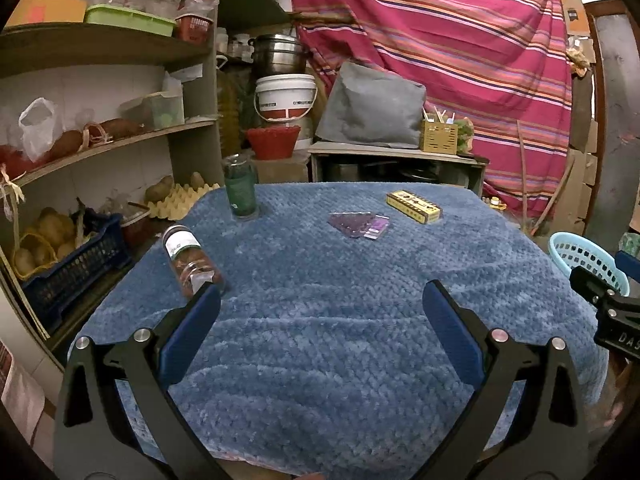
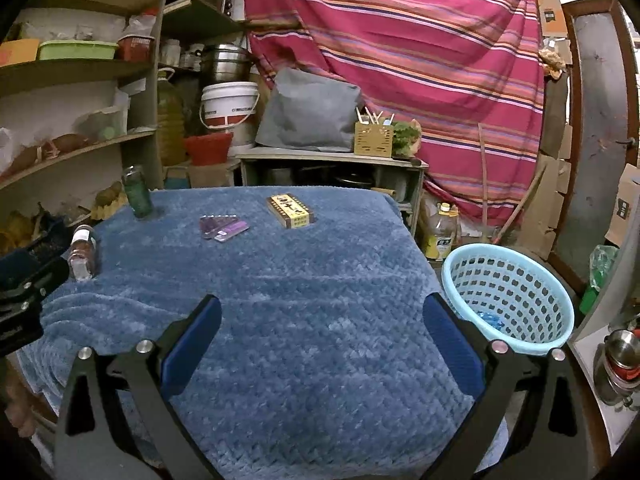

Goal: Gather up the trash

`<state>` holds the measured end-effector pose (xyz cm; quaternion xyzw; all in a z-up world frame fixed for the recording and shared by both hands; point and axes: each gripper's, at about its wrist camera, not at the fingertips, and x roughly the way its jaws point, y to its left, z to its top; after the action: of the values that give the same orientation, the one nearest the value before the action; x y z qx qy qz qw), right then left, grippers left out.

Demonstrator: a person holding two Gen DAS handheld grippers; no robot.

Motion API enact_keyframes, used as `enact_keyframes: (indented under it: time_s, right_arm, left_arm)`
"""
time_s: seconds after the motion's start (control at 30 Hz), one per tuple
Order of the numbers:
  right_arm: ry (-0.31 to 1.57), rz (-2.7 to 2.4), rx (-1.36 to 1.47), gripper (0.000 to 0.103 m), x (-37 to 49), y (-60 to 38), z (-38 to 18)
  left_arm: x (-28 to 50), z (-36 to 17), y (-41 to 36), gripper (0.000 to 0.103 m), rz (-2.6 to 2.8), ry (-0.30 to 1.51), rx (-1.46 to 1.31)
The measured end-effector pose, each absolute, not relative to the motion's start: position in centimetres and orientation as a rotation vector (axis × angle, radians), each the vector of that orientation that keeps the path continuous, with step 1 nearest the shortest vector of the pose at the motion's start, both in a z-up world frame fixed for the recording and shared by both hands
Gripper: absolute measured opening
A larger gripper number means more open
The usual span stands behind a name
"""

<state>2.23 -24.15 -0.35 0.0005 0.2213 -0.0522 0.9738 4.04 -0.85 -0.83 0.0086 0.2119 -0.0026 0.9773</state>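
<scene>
room: cluttered store room, shelves (image 1: 100,52) upper left of the frame, striped cloth (image 1: 460,40) draped across the back.
bench: blue fleece cover (image 1: 340,320) fills centre and bottom of both views; soft pile, so upright items sink in a bit.
left gripper (image 1: 321,308): jaws spread wide, nothing between them, hovering over the near part of the bench. Looks like a ready pose, no target chosen yet.
right gripper (image 2: 322,312): jaws spread wide too, empty, over the near bench, basket just right of its right finger.
trash on bench: brown jar (image 1: 191,260) lying on its side at centre left, closest to the left gripper; green bottle (image 1: 239,188) upright behind it; purple wrappers (image 1: 362,224) flat mid-bench; yellow box (image 1: 414,206) flat beside them, further right.
basket: light blue basket (image 2: 508,300) off the bench's right edge, lower than the top; judged to be the drop point, sits on the right gripper's side.
basket contents: something blue at the bottom (image 2: 490,318), can't make out what.
split guess: jar and bottle suit the left gripper, box and wrappers the right.
hidden: basket mostly cut off at the right edge of the left view; jar's near end partly behind the left finger tip; labels unreadable; bench legs and floor under it not visible.
</scene>
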Motion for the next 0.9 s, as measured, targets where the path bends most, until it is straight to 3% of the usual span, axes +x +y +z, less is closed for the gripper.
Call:
enact_keyframes:
  time_s: [0.9]
  right_arm:
    - [0.451,-0.100,-0.026,0.098,2.23,-23.39,-0.95]
  left_arm:
    - [3.47,-0.48,-0.60,0.098,-0.008,0.415,0.027]
